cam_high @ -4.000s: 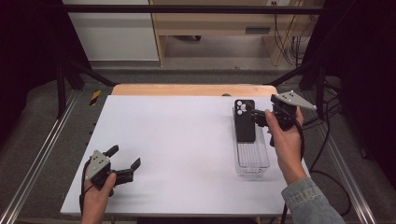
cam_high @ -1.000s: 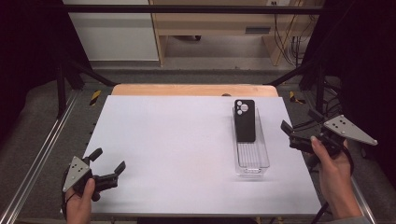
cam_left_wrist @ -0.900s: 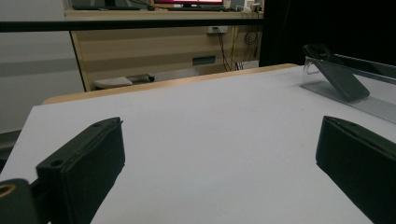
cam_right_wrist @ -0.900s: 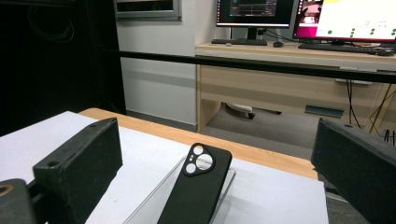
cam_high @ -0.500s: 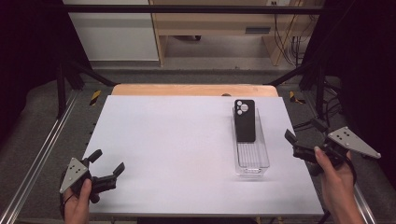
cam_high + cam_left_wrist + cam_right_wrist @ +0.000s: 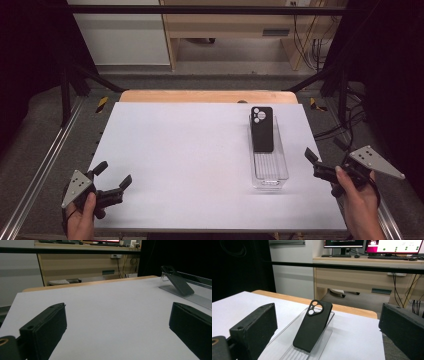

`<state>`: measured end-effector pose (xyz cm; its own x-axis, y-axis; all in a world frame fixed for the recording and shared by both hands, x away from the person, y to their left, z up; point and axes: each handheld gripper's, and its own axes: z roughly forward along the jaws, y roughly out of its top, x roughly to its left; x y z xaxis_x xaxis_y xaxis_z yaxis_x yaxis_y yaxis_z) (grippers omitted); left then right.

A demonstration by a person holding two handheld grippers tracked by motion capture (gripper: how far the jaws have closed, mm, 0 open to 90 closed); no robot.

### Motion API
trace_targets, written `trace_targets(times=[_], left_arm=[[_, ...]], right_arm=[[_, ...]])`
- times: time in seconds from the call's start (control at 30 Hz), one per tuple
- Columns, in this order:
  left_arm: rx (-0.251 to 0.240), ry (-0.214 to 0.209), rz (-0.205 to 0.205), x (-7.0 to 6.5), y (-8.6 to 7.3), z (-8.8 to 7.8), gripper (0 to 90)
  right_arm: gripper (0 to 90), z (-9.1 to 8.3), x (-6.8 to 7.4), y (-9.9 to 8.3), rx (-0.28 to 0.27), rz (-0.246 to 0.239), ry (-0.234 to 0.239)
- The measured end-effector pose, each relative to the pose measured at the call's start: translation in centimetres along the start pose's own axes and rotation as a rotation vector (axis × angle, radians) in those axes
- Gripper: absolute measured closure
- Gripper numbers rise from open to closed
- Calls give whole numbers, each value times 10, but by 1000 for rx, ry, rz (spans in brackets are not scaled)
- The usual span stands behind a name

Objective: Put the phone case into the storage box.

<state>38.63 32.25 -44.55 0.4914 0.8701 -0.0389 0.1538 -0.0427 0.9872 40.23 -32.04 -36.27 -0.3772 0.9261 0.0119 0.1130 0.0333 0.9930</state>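
A black phone case (image 6: pixel 262 129) leans, camera holes up, against the far end of a clear ribbed tray (image 6: pixel 270 172) on the right half of the white table (image 6: pixel 190 150). My right gripper (image 6: pixel 322 152) hangs open off the table's right edge, near the tray's front end, holding nothing. In the right gripper view the phone case (image 6: pixel 313 325) stands ahead between the open jaws of the right gripper (image 6: pixel 329 315). My left gripper (image 6: pixel 114 174) is open at the front left corner. Its own view shows the left gripper (image 6: pixel 117 322) over bare table, with the case (image 6: pixel 178 283) far to the right.
A wooden strip (image 6: pixel 207 96) borders the table's far edge. Metal rails (image 6: pixel 45 160) run along both sides, and cables (image 6: pixel 345 120) lie on the floor at the right. A desk with monitors (image 6: pixel 392 245) stands beyond the table.
The right gripper has drawn back from the phone case in the tray to the table's right front edge. The left gripper has shifted slightly left and nearer the front.
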Motion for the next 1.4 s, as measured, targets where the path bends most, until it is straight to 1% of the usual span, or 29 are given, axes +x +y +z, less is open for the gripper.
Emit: trace_targets(times=[0.27,0.53,0.73,0.93,1.17,1.4], left_arm=[[6,-8,8,-3,0,1,13],[9,-16,15,-4,0,1,13],[14,-22,23,-5,0,2,13],[16,-23,25,-6,0,3,13],[18,-29,33,-6,0,3,14],[16,-30,34,-6,0,3,14]], right_arm=[[22,-4,3,-7,-7,3,4],[22,-10,1,-16,-12,9,-9],[22,-13,2,-24,-15,14,-11],[22,-15,4,-31,-10,13,-8],[22,-17,7,-42,0,12,2],[22,-18,11,-51,10,14,15]])
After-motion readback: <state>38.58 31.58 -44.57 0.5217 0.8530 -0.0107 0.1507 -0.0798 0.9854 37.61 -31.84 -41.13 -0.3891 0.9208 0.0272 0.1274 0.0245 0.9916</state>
